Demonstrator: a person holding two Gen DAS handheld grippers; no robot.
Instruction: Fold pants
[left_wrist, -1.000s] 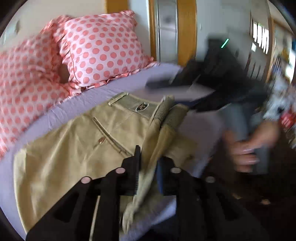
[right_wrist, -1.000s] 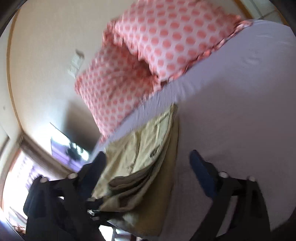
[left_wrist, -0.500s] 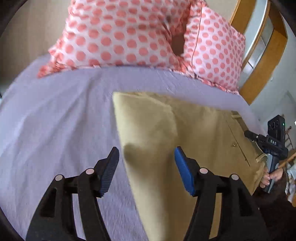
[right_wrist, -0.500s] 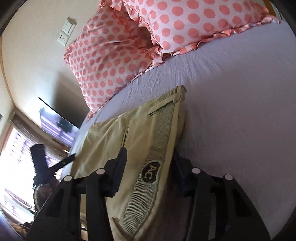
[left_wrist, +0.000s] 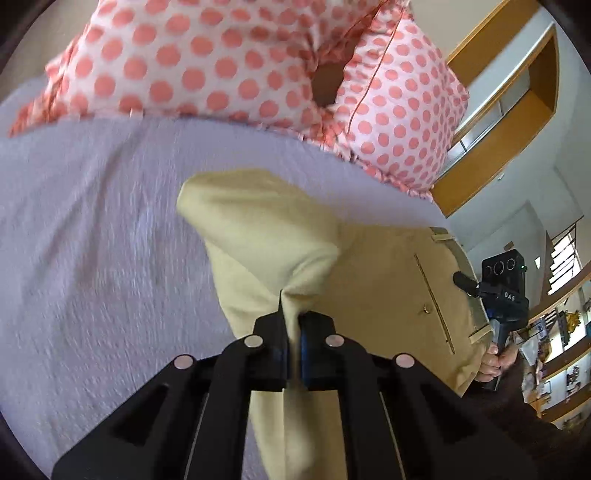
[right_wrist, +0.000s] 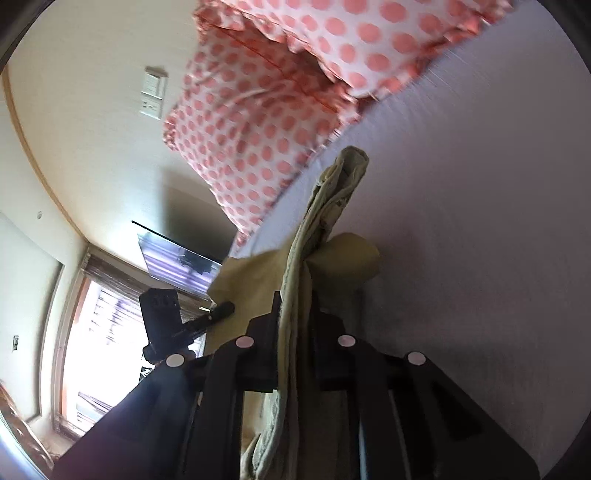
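Low centre of the left view, my left gripper (left_wrist: 291, 334) pinches the pants (left_wrist: 369, 280) at one end; they stretch rightward across the bed (left_wrist: 92, 240) to my right gripper (right_wrist: 295, 314), fingers clamped on the waistband.

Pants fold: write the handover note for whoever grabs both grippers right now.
Left gripper: shut on a pinched fold of the khaki pants, at the end away from the waistband.
Right gripper: shut on the bunched waistband edge, cloth lifted off the sheet.
Pants lie on the lavender bed sheet, in front of the polka-dot pillows.
Done: pants look already doubled into a compact stack; both ends gripped.
Left: probably carry one end over the other, lay flat, release, smooth.
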